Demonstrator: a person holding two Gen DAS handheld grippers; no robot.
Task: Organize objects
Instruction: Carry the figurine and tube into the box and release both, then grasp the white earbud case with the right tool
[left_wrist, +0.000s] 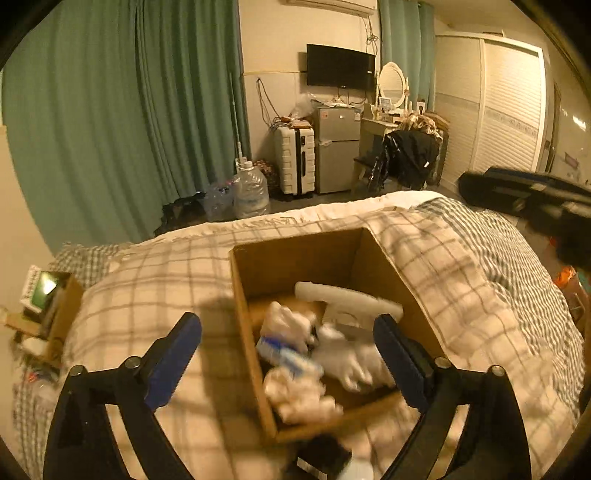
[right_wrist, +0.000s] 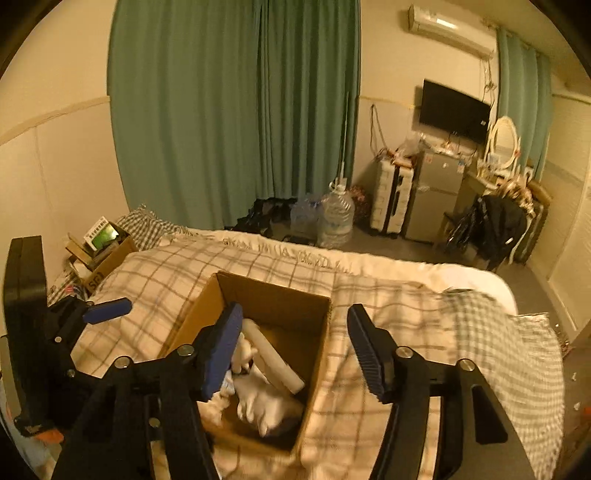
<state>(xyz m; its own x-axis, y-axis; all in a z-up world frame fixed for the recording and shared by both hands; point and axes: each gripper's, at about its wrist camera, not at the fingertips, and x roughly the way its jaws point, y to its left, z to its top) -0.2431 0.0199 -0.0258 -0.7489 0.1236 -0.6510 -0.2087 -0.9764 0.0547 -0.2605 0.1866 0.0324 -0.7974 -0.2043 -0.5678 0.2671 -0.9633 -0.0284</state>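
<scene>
Spread over the bed, a cream blanket with a grey check pattern (left_wrist: 155, 280) carries an open brown cardboard box (left_wrist: 295, 254) near its middle. Inside the box lie a long white plastic tube (left_wrist: 347, 297), crumpled white cloth or paper pieces (left_wrist: 299, 395) and a blue-and-white packet (left_wrist: 288, 356), blurred in the left wrist view. The left gripper (left_wrist: 288, 339) hangs over the near end of the box with its blue-padded fingers (left_wrist: 171, 356) spread wide and nothing between them. The right gripper (right_wrist: 293, 343) hangs above the box's right wall, fingers (right_wrist: 221, 350) also wide apart and empty. Just in front of the box, at the lower edge of the left wrist view, sits a small dark object (left_wrist: 321, 458), too blurred to identify. Beyond the bed stand green curtains (right_wrist: 236, 110), a large clear water jug (right_wrist: 336, 218), a white suitcase (left_wrist: 295, 158) and a small silver fridge (left_wrist: 338, 147).
</scene>
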